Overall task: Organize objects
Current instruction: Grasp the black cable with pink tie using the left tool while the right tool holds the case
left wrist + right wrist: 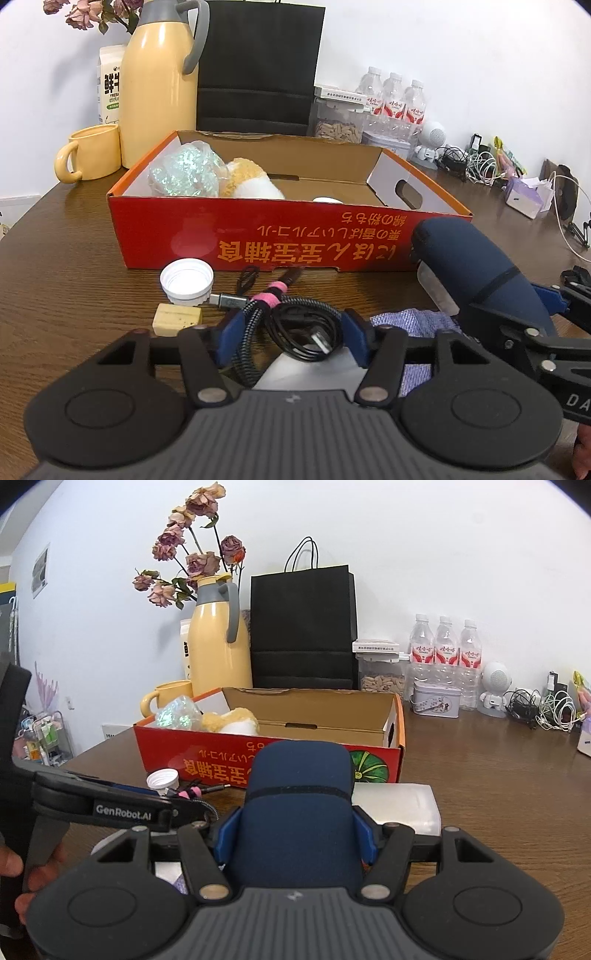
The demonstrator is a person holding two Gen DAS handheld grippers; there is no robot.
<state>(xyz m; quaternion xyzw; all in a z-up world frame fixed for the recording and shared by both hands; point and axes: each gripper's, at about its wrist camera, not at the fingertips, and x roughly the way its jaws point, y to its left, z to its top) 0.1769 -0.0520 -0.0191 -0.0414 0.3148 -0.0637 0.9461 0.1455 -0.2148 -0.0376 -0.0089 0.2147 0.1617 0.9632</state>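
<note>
My left gripper [291, 334] sits low over the brown table, its blue pads touching both sides of a coiled black cable bundle [295, 325] tied with a pink band. A white bottle cap [186, 280] and a beige block [177, 319] lie just to its left. My right gripper [295, 834] is shut on a navy blue case [295, 794], held above the table in front of the red cardboard box [207, 760]. The case also shows at right in the left wrist view [472, 258]. The box [258, 236] holds a shiny wrapped bag [184, 173] and a plush toy [251, 181].
A purple cloth [413, 321] and a translucent white container [399, 805] lie under the grippers. Behind the box stand a yellow thermos [159, 85], a yellow mug [88, 155], a black paper bag [258, 66] and water bottles [395, 99]. Tangled cables [476, 166] lie far right.
</note>
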